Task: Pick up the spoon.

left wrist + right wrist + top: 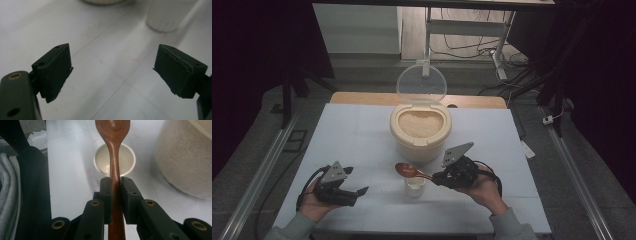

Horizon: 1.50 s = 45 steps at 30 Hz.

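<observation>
Spooning rice looks like the job here, and the big cream rice bin (420,131) sits far centre on the white table (347,135), its clear lid (421,82) flipped up and standing open behind it. It is filled close to the rim with pale grains. Just near of the bin stands the little cup (415,186), and from the right gripper view it looks empty, just a glossy cream inside. Over that cup hangs the wooden spoon (408,170), bowl pointing left, and that bowl looks bare too. The right gripper (438,177) has its jaws clamped tight on the spoon's handle, well back from the bowl. Off at the near left, the left gripper (360,192) stands wide apart with nothing between its pads, only bare table ahead. To do this well, I'd say keep the bowl level, swing it far to the bin, dig shallow, and come back slowly so nothing spills beside the cup.
</observation>
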Each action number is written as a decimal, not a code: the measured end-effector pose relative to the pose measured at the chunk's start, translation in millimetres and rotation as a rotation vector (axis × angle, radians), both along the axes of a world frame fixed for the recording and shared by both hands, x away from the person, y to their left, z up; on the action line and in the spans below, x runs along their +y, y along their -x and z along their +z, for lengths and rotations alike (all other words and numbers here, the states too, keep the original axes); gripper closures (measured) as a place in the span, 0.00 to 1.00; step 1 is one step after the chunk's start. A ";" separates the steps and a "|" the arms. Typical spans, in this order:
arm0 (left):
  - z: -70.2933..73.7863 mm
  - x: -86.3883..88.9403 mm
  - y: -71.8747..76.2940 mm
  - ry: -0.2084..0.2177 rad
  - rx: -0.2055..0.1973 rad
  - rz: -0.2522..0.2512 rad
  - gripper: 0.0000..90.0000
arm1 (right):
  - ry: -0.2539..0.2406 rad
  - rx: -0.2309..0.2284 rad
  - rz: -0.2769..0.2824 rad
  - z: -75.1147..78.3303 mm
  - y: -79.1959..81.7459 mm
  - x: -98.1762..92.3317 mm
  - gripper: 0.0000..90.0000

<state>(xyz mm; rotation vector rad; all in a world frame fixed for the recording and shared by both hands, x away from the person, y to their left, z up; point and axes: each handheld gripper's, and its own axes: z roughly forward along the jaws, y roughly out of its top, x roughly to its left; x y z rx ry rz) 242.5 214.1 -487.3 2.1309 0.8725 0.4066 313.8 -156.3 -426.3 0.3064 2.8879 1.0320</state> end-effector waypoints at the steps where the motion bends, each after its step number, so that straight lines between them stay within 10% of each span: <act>1: 6.5 -3.4 -0.1 0.011 -0.006 -0.016 0.16 | -0.003 0.001 0.000 -0.2 0.1 0.4 0.89; 12: 48.0 -51.1 -10.3 0.026 -0.043 -0.172 0.16 | 0.008 -0.010 0.014 -0.6 2.2 6.4 0.89; 20: 63.5 -89.3 -15.9 -0.057 -0.048 -0.303 0.21 | 0.020 -0.013 0.031 -2.1 4.7 13.2 0.89; 45: 51.6 -135.9 -48.7 -0.193 0.154 -0.518 0.51 | 0.072 -0.074 0.140 -5.0 19.1 32.3 0.89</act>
